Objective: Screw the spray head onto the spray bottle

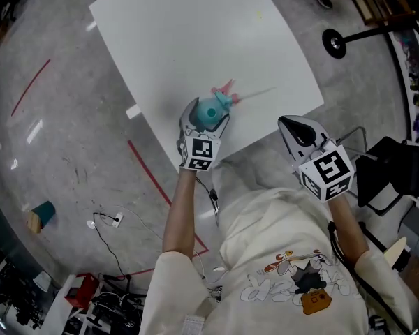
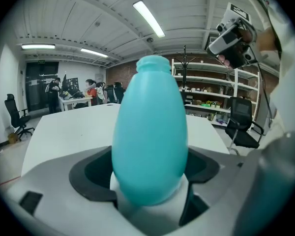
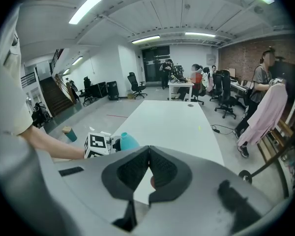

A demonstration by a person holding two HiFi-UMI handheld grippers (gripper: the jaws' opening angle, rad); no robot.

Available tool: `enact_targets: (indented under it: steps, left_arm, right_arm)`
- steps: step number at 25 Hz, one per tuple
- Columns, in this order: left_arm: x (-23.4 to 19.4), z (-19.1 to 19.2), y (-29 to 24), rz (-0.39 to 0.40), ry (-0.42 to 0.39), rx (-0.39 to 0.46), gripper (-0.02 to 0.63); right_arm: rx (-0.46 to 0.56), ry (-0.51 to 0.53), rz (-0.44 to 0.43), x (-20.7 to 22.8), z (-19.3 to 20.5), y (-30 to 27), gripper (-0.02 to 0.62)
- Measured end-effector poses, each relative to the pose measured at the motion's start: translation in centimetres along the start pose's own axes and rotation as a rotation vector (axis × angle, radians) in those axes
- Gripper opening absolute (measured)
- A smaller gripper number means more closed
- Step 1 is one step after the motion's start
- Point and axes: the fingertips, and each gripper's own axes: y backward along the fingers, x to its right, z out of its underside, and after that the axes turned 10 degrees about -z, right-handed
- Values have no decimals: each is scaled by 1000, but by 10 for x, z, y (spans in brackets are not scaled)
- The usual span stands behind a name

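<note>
A teal egg-shaped spray bottle (image 1: 209, 109) stands upright near the front edge of the white table (image 1: 195, 33), its neck bare. My left gripper (image 1: 207, 117) has its jaws set wide around the bottle's lower body (image 2: 150, 146), and the pads touch both sides. The pink spray head (image 1: 225, 95) lies on the table just beyond the bottle, with its thin tube pointing right. My right gripper (image 1: 294, 126) hovers off the table's front right edge, shut with nothing in it (image 3: 148, 149). From the right gripper view the bottle (image 3: 128, 142) shows beside the left gripper's marker cube.
A black round stand base (image 1: 334, 42) sits on the floor right of the table. A black chair (image 1: 394, 173) is close on my right. Red tape lines (image 1: 150, 173) and cables (image 1: 108, 222) lie on the floor at left. Shelves and people at desks are far off.
</note>
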Motion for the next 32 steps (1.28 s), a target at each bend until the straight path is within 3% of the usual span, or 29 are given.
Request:
enact_targets:
  steps: [4,8,10,12,13,19,23,32]
  left_arm:
    - [-1,1,0,-8,0,-4,414]
    - [2,0,6,3,3,-9,411]
    - [2,-4,11,1,-5,-14,411]
    - [2,-6,16,-3,-20,-21,410]
    - [2,-7,18,-4,-25,-24,410]
    - [4,-3,28,-10,-43,-44,410]
    - [6,-3,31,-12,-38,-52,410]
    - [5,12,29,0,-41,-81,410]
  right_arm:
    - [-14,52,-25,-5,3,-11,6]
    - [-62,309,-153,-19,6,-47,8]
    - [-128,424,-230,-22,12,-72,14]
    - [-214,520,-273,-17,21,-98,128]
    - [-261,574,-280,-12,25,-111,149]
    - [-532,828,-371,5,62,-170,158]
    - [-655,894,-422,11,85,-188,158]
    - [-766,925,-471,17,103,-219,156]
